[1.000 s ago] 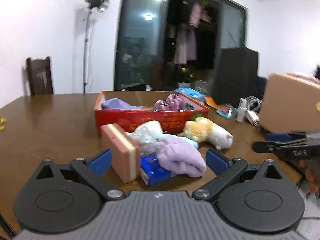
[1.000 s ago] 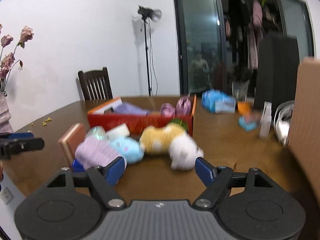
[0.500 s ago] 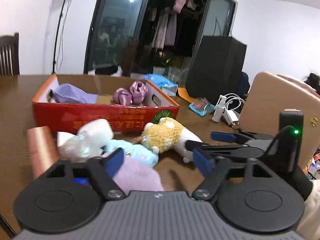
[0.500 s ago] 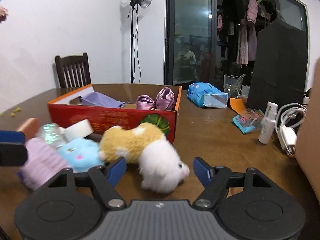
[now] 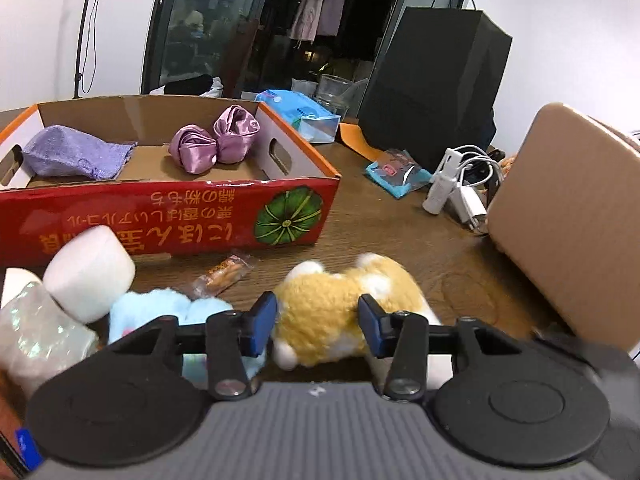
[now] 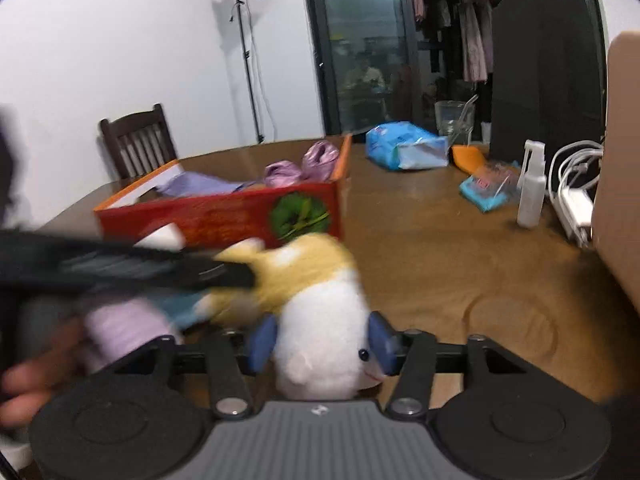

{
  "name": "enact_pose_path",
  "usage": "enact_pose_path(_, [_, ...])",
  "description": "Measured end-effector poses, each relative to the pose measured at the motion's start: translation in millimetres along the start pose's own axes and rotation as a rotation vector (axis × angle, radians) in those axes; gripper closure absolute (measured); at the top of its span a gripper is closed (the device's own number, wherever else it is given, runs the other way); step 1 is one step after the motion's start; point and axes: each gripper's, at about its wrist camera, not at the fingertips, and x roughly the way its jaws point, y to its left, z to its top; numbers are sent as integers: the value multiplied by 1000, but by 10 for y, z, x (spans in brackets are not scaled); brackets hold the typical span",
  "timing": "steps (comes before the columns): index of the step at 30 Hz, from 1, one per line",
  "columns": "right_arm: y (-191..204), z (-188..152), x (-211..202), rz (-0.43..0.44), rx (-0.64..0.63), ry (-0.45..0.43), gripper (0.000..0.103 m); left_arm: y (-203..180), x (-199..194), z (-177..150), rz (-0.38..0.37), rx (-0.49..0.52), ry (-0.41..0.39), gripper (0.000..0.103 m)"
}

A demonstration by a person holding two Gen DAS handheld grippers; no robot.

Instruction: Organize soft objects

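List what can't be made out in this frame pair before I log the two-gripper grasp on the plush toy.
- Left gripper, right wrist view: motion blur smears it, so its jaws' contact with the yellow and white plush toy is unreadable there.
- Purple soft object, right wrist view: blurred, partly behind the blurred hand.
- Blue plush, left wrist view: lower part hidden by the gripper body.
- Right gripper: pads flank the toy's white head; squeeze unclear.
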Motion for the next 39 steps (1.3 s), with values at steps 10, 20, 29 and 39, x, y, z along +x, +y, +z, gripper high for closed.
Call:
enact_pose_path(10, [-158,81,-464,301,59,-131,56,142,-550,51,-21,-75,-71,41])
enact_pose_path(20, [-483,150,225,193,132,-50,51,-63,-460,-145,53,-179,-12,36])
enact_pose_path(29, [-702,66,117,228,231,-34,64,-262,-363,-141,45,-164,-9,26])
enact_pose_path(39, [-838,30,51,175,297,-53,64,-352,-116,-135,16,-235,71,34])
